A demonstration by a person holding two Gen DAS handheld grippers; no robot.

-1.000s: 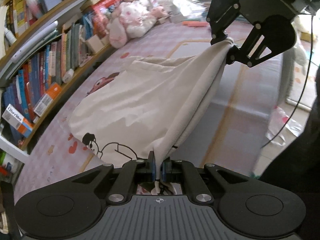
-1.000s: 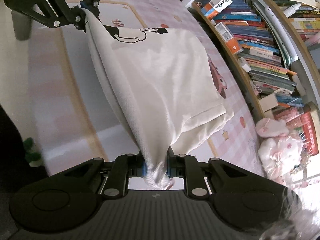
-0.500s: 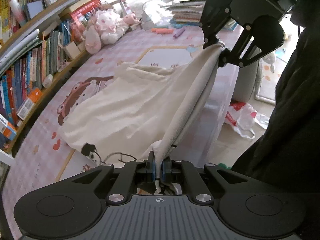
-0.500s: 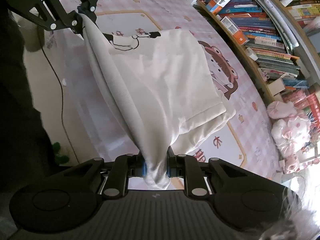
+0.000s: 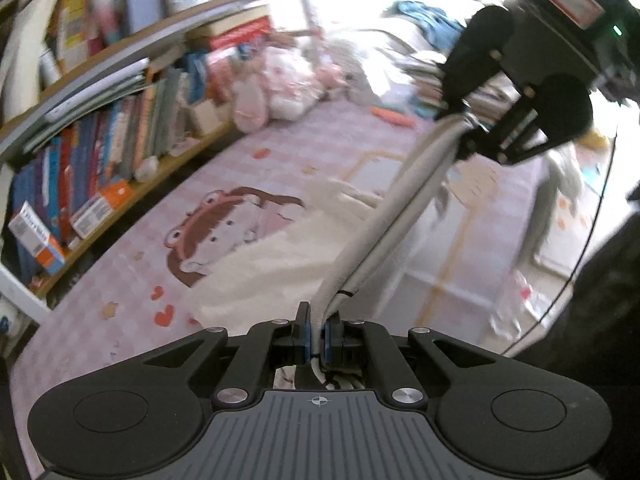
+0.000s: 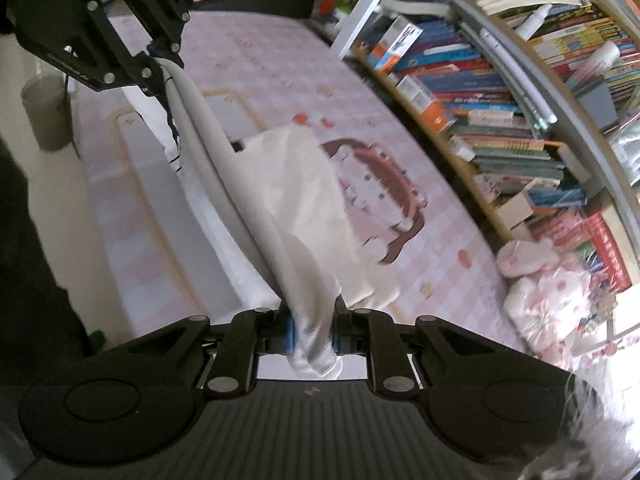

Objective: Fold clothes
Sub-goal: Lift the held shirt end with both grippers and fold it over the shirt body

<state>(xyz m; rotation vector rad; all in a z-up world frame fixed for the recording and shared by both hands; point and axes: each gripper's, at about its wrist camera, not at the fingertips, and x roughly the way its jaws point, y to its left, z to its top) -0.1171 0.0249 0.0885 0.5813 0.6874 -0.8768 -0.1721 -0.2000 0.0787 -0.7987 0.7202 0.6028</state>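
Cream-white cotton, a T-shirt [image 5: 392,216] with a black cartoon print, is stretched as a tight band between the two tools above the pink checked play mat [image 5: 248,184]. The left gripper [image 5: 316,336] has its jaws closed tightly on one end of the folded edge, and the right gripper [image 6: 314,328] has its jaws closed around a thick bunch of cloth at the other end. I think the edge is held tight so that the fold line stays straight while the rest of the shirt hangs down, with its lower part resting on the mat. Compared with half a second ago, the cloth is lifted higher and pulled more narrow, less of it lies spread on the mat, and the bear drawing [image 6: 380,200] on the mat is now uncovered. The bookshelf [image 6: 500,92] stands along the mat's far side.
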